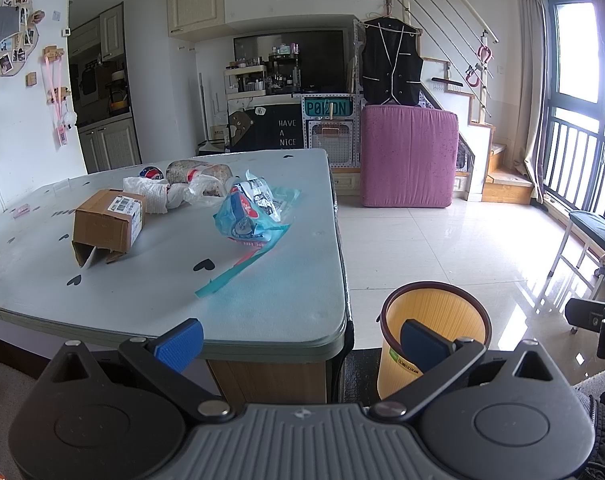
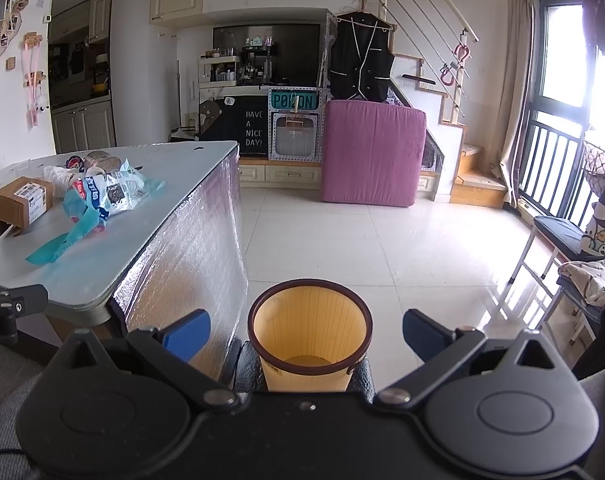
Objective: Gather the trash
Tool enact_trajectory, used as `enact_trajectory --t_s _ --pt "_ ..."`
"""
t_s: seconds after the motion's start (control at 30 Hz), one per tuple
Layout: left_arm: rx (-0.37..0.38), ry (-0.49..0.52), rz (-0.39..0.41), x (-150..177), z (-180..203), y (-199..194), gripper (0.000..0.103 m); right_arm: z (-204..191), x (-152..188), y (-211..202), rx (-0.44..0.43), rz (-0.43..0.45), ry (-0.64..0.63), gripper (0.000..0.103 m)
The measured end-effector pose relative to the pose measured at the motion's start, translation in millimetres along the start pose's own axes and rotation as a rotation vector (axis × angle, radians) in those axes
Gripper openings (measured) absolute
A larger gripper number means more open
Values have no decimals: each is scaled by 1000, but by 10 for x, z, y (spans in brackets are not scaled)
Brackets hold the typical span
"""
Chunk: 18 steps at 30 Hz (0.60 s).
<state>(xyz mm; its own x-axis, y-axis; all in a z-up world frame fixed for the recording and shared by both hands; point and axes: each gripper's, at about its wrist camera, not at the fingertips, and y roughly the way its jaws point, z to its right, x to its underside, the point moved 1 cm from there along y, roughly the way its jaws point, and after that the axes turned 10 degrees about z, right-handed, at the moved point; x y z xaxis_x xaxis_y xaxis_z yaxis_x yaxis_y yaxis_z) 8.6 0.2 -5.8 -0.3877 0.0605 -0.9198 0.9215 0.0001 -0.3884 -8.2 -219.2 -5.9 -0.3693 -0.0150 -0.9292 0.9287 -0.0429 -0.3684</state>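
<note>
**Trash spread on the surface, bin standing on the floor**

Both grippers are held released, with nothing between the fingers. The left gripper (image 1: pixel 300 340) is seen low at the near edge of the surface (image 1: pixel 286 312), its blue fingers (image 1: pixel 179 343) spread wide apart. The right gripper (image 2: pixel 306 334) is held over the floor, its fingers (image 2: pixel 187 334) likewise spread, with the bin (image 2: pixel 310 344) seen between them at 6 o'clock of the right wrist view.

The bin is a yellow ribbed container with a dark brown rim, upright on the floor just beside the corner of the surface. Its inside is seen from above in the right wrist view; only the pale bottom is shown, and no trash can be made out in it. In the left wrist view the bin (image 1: pixel 434 320) is placed at about 5 o'clock, partly covered by one finger.

The trash is left on the surface. A cardboard box (image 1: pixel 108 226) with a white label is laid on its side at 9 o'clock, one end open; its contents cannot be told. A blue plastic bag (image 1: pixel 250 212) with printed wrappers is placed near the centre, a teal strip trailing from it toward the near edge. Crumpled white wrappers (image 1: pixel 174 192) are gathered behind, at 11 o'clock.
</note>
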Motion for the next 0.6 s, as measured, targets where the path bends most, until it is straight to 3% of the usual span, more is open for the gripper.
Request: enact_trajectory --t_s 0.27,0.6 --pt "-12 -16 -19 11 -58 40 103 -59 44 140 -26 -30 19 103" --pt "-149 -69 -59 50 -586 273 103 -222 -102 440 -78 -23 9 103"
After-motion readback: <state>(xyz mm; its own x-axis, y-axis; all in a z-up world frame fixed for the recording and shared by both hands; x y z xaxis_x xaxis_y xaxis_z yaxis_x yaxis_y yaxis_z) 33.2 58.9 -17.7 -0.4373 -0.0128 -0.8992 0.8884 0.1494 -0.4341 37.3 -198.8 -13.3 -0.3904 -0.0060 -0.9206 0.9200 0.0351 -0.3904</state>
